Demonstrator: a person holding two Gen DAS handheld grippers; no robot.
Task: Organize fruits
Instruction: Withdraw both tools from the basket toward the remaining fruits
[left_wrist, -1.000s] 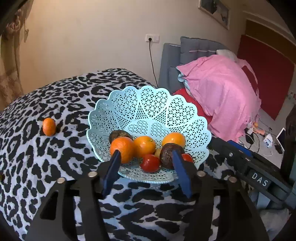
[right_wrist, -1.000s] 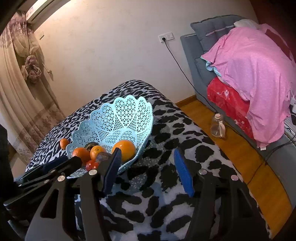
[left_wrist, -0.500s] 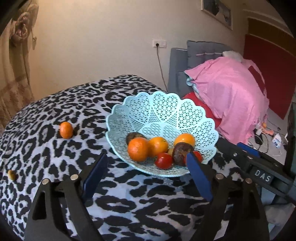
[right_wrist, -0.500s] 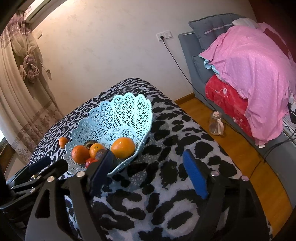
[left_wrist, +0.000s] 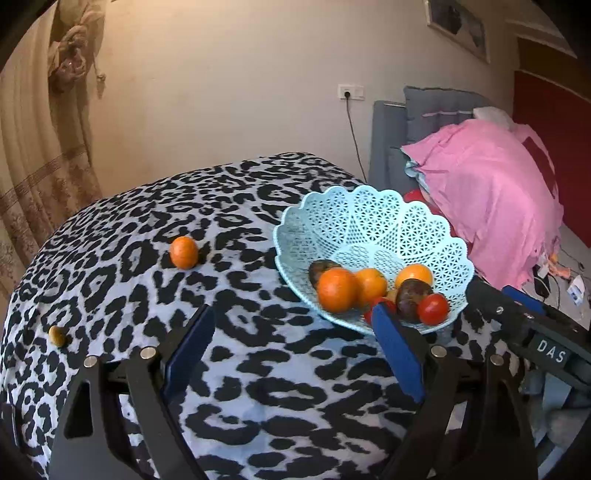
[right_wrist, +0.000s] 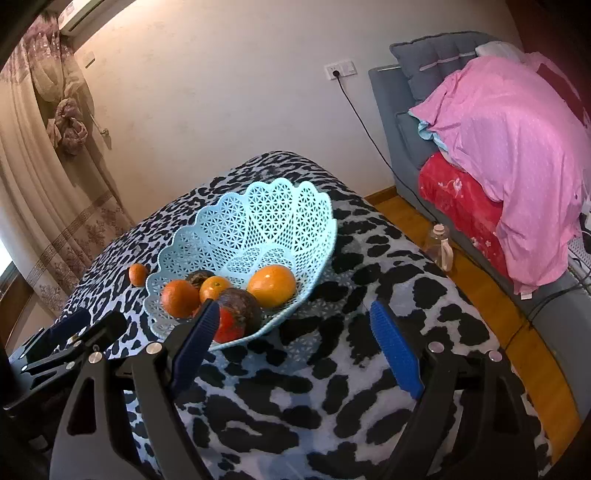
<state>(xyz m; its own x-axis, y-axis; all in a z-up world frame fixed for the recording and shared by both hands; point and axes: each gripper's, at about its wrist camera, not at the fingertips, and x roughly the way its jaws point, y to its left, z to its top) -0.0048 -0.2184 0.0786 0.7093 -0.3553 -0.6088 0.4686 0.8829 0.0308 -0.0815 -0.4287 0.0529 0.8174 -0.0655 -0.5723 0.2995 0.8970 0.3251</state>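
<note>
Left gripper (left_wrist: 291, 332) jaws apart, empty. The pale-blue lattice plastic basket (left_wrist: 373, 221) (fruit inside) sits beyond its right jaw. Right gripper (right_wrist: 291, 328) jaws likewise apart.

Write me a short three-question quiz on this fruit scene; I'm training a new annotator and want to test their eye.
1. True or false: every fruit already lies in the blue lattice basket.
2. Multiple choice: between the left gripper's jaws there is A) a tomato, B) an orange, C) nothing.
3. Fill in: the lone orange rests on the ______-print cloth.

Key
1. False: the lone orange and a small yellowish fruit lie outside it on the cloth.
2. C: the jaws stand open over bare cloth. The right gripper is empty too.
3. Leopard.
</note>
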